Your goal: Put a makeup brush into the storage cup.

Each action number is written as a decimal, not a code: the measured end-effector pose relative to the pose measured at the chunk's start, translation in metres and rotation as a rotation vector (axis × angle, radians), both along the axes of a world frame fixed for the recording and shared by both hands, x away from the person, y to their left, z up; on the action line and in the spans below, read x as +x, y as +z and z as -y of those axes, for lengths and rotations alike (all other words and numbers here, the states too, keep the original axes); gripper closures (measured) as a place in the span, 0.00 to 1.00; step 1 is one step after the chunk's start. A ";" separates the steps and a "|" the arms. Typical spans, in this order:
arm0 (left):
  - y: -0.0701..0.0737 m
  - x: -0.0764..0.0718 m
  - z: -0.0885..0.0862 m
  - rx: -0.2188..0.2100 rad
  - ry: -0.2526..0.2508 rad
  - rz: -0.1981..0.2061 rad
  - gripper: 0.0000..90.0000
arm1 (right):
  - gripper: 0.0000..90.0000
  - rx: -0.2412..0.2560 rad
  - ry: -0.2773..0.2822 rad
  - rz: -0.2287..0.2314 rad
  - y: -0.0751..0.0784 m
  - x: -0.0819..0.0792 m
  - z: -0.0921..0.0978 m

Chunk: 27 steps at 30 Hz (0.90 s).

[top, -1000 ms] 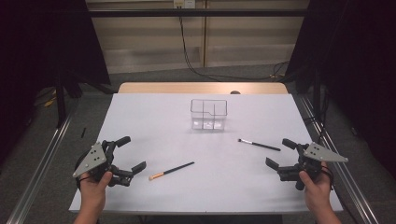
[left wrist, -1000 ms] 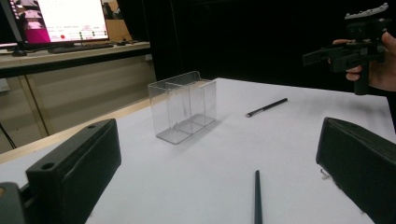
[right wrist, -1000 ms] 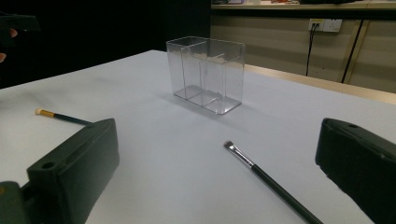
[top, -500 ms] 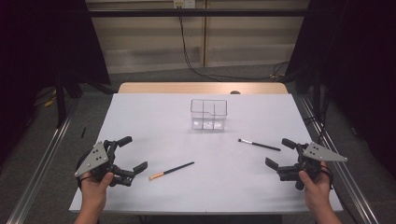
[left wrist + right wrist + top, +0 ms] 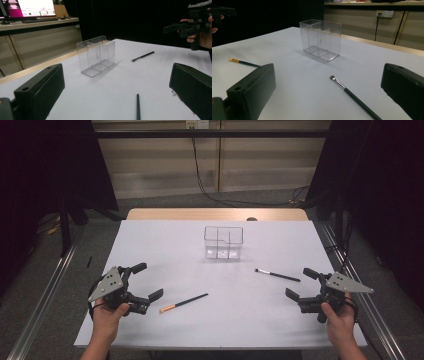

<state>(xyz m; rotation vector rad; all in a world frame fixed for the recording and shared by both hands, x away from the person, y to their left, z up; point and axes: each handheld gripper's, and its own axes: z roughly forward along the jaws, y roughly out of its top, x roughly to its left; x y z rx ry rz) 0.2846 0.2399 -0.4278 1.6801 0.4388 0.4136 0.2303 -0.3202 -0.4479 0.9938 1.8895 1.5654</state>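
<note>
Cropping black brush (tip unseen), jaws apart

A white-topped table carries a clear divided box and two brushes, apparently makeup brushes.

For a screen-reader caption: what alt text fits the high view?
Two hand-held tools, left tool and right tool, rest open at the near corners of a white table. Between them lie two makeup brushes, orange-tipped brush and black brush, before a clear divided organizer.
</note>
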 end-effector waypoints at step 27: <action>0.008 0.025 0.046 -0.012 -0.056 0.027 0.00 | 0.00 -0.002 0.010 0.003 0.000 0.001 -0.001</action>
